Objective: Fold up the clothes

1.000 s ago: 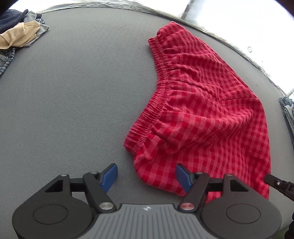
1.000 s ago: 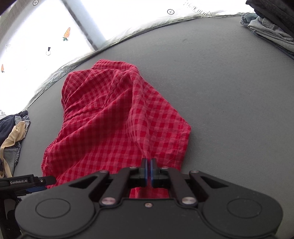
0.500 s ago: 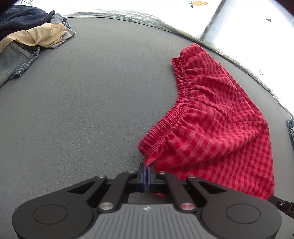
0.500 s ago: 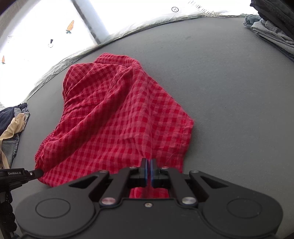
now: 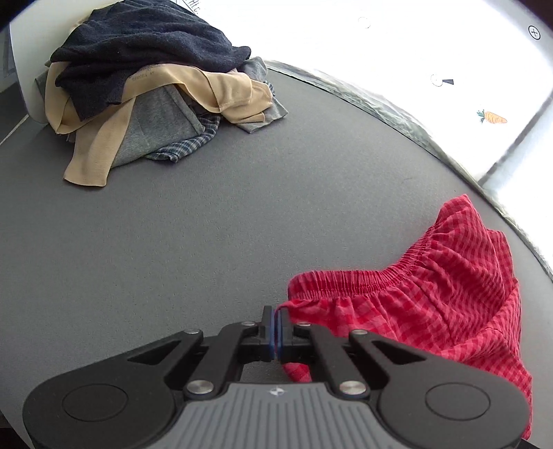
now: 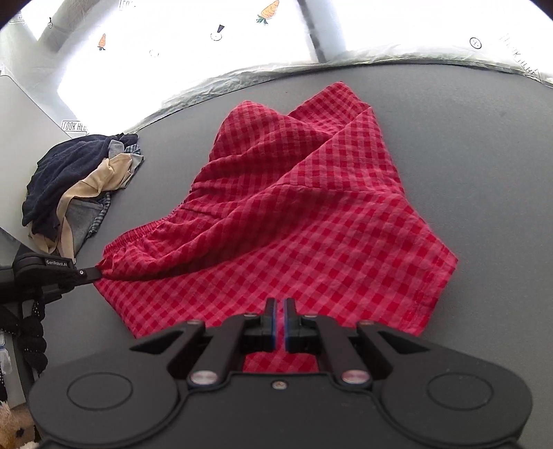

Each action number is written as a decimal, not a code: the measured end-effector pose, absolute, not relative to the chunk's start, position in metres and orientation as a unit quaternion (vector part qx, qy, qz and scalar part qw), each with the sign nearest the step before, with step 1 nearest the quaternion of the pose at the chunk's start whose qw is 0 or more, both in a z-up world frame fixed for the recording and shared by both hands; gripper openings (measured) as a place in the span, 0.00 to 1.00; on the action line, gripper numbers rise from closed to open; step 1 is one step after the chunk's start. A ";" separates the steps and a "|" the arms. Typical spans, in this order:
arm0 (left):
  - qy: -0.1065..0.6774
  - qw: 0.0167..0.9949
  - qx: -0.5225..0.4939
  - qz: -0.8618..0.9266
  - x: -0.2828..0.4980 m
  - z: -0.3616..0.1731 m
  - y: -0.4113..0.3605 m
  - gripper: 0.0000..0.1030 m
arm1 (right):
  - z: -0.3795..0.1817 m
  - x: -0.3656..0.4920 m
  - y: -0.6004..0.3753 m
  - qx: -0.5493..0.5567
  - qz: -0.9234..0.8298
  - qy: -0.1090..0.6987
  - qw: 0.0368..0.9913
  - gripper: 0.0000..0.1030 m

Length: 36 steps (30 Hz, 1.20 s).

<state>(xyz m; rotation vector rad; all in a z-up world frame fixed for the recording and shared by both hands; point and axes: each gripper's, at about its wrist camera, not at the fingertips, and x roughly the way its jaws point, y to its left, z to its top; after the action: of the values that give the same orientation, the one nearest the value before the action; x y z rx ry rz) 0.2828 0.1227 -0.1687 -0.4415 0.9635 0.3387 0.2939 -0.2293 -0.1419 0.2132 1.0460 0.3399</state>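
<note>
Red checked shorts (image 6: 304,221) with an elastic waistband (image 5: 376,276) lie on the grey table (image 5: 172,241). My left gripper (image 5: 276,316) is shut on the near corner of the waistband and lifts it slightly; it also shows in the right wrist view (image 6: 93,273), pinching that corner at the shorts' left side. My right gripper (image 6: 279,307) is shut on the near hem of the shorts. The cloth is stretched taut between the two grips. The far leg lies flat toward the table's back edge.
A pile of unfolded clothes (image 5: 148,86), dark navy, tan, grey and plaid, sits at the table's far left; it also shows in the right wrist view (image 6: 76,186). A bright wall with carrot stickers (image 6: 268,10) stands behind the table's rim.
My left gripper closed on the waistband corner, then swung left and lifted it. The shorts spread wider between both grips. My right gripper stayed shut on the hem.
</note>
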 end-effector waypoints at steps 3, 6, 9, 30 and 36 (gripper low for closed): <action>0.464 0.851 -0.188 0.160 0.282 -0.172 0.114 0.01 | -0.146 0.303 -0.228 0.095 0.153 0.508 0.842 0.07; 0.474 0.850 -0.168 0.155 0.279 -0.180 0.101 0.01 | -0.151 0.312 -0.235 0.107 0.128 0.525 0.834 0.07; 0.487 0.846 -0.157 0.149 0.280 -0.188 0.096 0.01 | -0.160 0.324 -0.241 0.123 0.102 0.536 0.829 0.07; 0.547 0.822 -0.086 0.133 0.324 -0.206 0.092 0.02 | -0.163 0.451 -0.230 0.058 0.078 0.497 0.862 0.34; 0.555 0.815 -0.100 0.135 0.328 -0.205 0.096 0.02 | -0.167 0.513 -0.210 0.009 0.067 0.470 0.880 0.45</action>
<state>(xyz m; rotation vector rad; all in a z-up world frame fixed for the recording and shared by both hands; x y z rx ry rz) 0.3280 0.0963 -0.2048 -0.2132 1.1839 0.2886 0.5131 -0.2104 -0.1671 0.0180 0.9784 0.1396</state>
